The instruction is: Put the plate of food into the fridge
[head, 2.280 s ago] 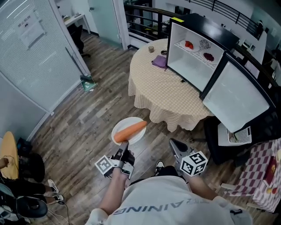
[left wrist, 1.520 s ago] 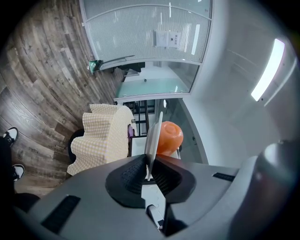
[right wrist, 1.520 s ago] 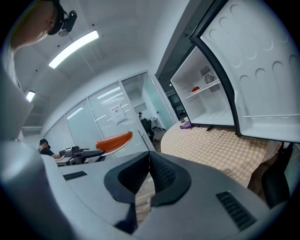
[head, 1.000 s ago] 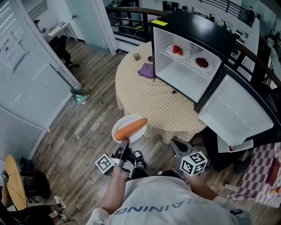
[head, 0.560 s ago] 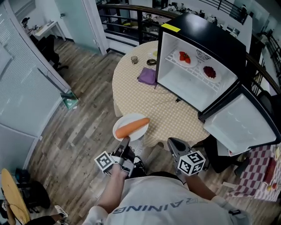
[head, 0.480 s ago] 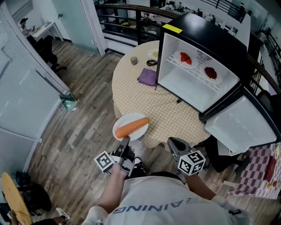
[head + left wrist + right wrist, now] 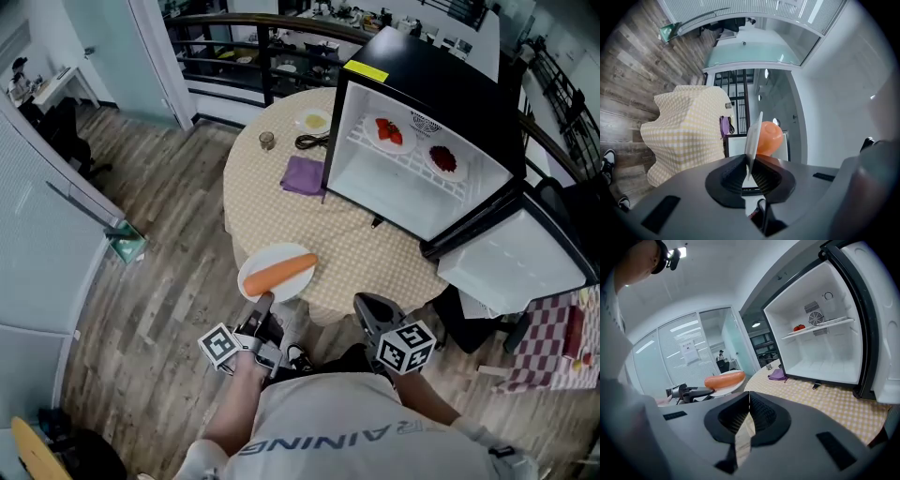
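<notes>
Left hand-held gripper (image 7: 264, 304): you pinch the near rim of the plate (image 7: 262, 257), carrot (image 7: 279, 273) on top | Right hand-held gripper (image 7: 367, 306): jaws together, empty | Change: you've stepped closer; the open fridge (image 7: 394, 183) is ahead-right across the tabletop (image 7: 281, 211) | Meaning: placement probably comes next.

Carrot (image 7: 279, 273) on plate (image 7: 272, 253), before table (image 7: 272, 211); fridge (image 7: 431, 70) on table.
</notes>
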